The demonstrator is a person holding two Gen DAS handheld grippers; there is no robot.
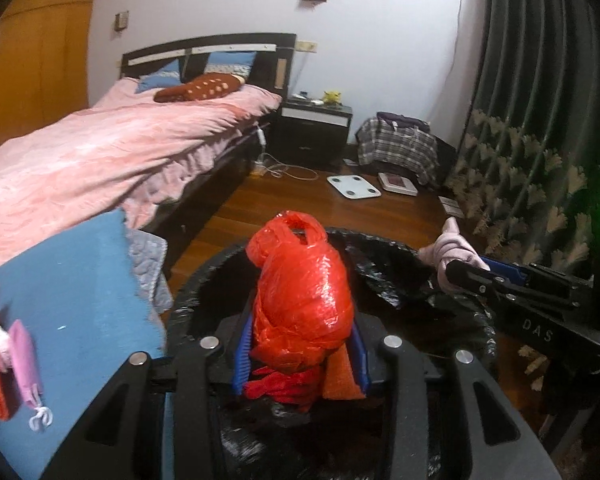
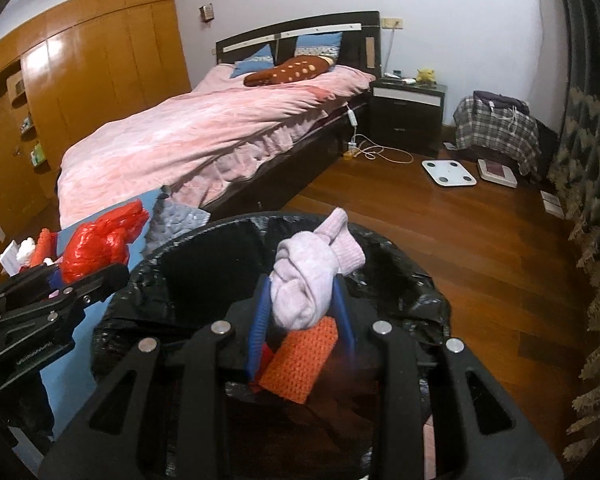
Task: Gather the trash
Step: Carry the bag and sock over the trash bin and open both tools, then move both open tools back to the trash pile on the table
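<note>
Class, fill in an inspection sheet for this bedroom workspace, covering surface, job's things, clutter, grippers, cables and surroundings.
Surface: wooden floor.
Job's things: black-lined bin in front of both grippers; orange item inside.
Clutter: two scales, plaid bag.
Grippers: left gripper shut on red plastic bag; right gripper shut on pale pink sock bundle.
Cables: white cord beside bed.
Surroundings: bed, nightstand, wardrobe, curtain.

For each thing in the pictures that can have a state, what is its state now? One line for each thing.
Left gripper: shut on the red plastic bag, above the bin.
Right gripper: shut on the pink sock bundle, above the bin.
Trash bin: open, lined with a black bag; an orange item lies inside.
Bed: covered with a pink quilt.
</note>
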